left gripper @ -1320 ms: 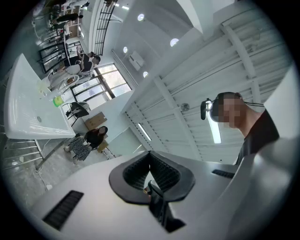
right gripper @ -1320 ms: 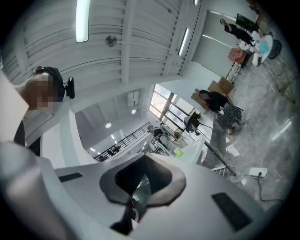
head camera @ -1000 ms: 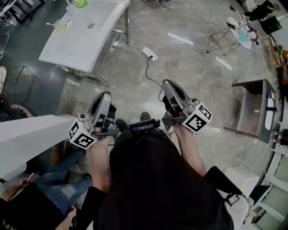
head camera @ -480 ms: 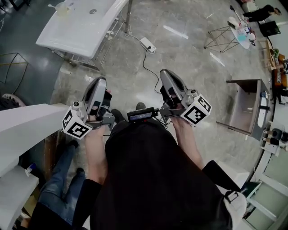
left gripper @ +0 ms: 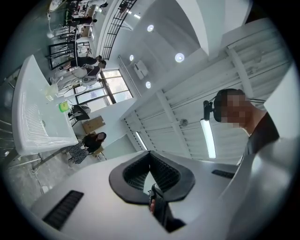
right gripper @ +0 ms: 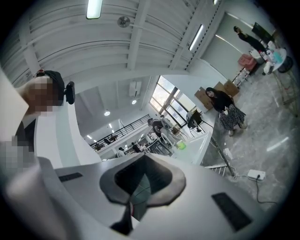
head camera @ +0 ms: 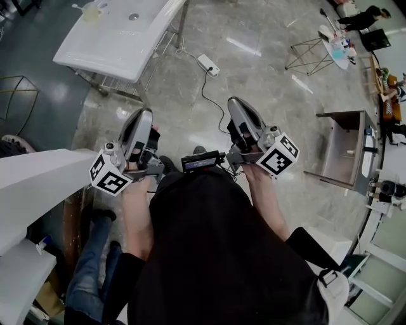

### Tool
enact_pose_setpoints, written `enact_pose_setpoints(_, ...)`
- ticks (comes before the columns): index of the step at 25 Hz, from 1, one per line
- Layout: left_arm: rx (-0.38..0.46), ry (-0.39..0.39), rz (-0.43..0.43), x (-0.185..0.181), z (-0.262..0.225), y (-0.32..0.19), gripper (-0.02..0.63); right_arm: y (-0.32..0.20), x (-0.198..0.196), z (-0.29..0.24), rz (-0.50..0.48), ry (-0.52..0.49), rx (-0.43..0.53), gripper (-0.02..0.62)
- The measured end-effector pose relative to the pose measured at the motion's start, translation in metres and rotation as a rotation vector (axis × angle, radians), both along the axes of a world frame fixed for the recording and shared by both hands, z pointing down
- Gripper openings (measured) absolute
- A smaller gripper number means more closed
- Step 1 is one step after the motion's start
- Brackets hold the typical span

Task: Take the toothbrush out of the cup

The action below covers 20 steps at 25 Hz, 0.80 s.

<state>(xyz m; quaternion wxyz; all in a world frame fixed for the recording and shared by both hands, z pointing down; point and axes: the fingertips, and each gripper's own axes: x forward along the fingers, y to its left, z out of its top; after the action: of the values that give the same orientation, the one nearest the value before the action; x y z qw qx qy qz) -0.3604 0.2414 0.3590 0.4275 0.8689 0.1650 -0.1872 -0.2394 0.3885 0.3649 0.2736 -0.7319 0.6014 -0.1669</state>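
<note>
A pale cup (head camera: 91, 13) with a toothbrush sticking out of it stands on the white sink table (head camera: 114, 44) at the far top left of the head view, well away from both grippers. The left gripper view shows the same cup (left gripper: 50, 92) small on the table (left gripper: 33, 126). My left gripper (head camera: 143, 115) is held close to my body, shut, with nothing between its pads (left gripper: 157, 176). My right gripper (head camera: 238, 103) is beside it, also shut and empty, with its pads (right gripper: 159, 178) closed together. Both point out over the floor.
A power strip (head camera: 208, 63) with a cable lies on the marble floor between me and the table. A white counter (head camera: 38, 184) is close on my left, with a person's legs in jeans (head camera: 89, 279) below it. A grey cabinet (head camera: 346, 149) stands right; a green object (left gripper: 63, 106) sits on the table.
The sink table and power strip have slid up in the head view, and the legs at lower left have shifted. Both grippers were carried along, still shut and empty.
</note>
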Motion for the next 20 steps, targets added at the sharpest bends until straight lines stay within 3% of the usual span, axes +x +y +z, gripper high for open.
enact_pose_setpoints(9, -0.023, 0.013, -0.015, -0.021, 0.009, -0.033, 0.009, -0.024, -0.017, 0.002, 0.018, 0.002, -0.030, 0.006)
enact_pose_setpoints(20, -0.011, -0.009, -0.081, -0.021, 0.009, -0.050, 0.009, -0.039, 0.000, 0.007, -0.013, -0.011, -0.025, 0.006)
